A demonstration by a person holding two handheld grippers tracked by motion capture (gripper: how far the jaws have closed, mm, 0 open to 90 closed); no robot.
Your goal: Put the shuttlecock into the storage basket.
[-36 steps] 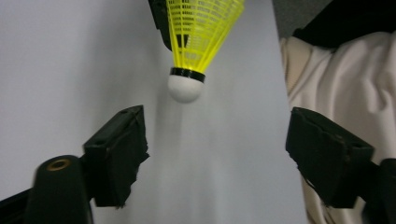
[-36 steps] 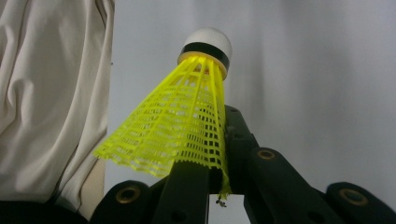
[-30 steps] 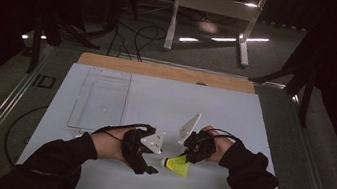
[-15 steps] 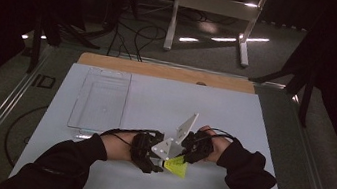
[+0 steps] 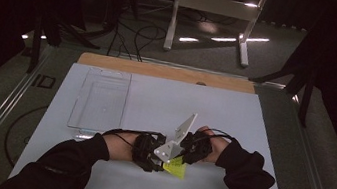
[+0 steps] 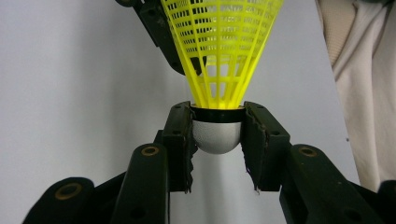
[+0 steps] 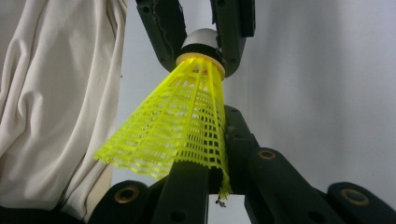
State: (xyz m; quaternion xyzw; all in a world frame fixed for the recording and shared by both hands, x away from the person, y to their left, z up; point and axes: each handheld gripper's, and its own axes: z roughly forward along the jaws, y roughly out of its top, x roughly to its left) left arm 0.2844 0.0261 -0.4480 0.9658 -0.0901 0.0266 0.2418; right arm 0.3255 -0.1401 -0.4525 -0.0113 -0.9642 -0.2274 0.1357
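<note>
left gripper clamping, jaws just having closed, on white rounded cork of yellow plastic mesh shuttlecock, frame centre | right gripper gripping its skirt rim, lower centre

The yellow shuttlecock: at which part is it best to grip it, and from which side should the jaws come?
Grip the shuttlecock at its rounded white cork, from the nose end, one pad on each side. The cork is firm and narrow; the open mesh skirt would probably bend. The left gripper already holds it there, jaws just closed.
</note>
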